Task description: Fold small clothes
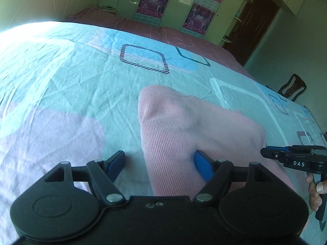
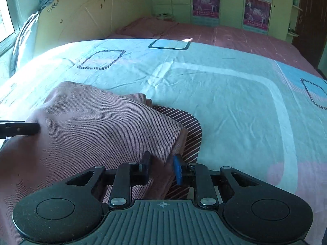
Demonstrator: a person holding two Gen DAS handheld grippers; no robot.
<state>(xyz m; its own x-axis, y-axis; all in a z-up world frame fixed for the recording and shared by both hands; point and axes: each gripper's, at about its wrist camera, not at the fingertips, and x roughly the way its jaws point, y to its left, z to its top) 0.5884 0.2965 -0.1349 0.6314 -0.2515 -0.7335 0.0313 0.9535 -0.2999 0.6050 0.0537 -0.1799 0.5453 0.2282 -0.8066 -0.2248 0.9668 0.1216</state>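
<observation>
A small pink striped garment [image 1: 184,126] lies partly folded on the bed sheet [image 1: 71,77]. My left gripper [image 1: 159,163] is open, its jaws wide apart, straddling the garment's near left edge. In the right wrist view the garment [image 2: 92,126] shows a darker striped collar part [image 2: 192,134] at its right side. My right gripper [image 2: 161,165] has its jaws narrowly apart with a fold of the garment's edge between them. The right gripper also shows in the left wrist view [image 1: 294,157], and the left gripper's tip in the right wrist view [image 2: 20,128].
The light blue patterned sheet [image 2: 224,94] covers the near bed; a pink bedspread [image 2: 224,34] lies beyond. Wardrobes with posters [image 1: 153,0] stand at the back, a headboard [image 2: 81,16] at the left, a chair [image 1: 292,85] and a door [image 1: 251,20] at the right.
</observation>
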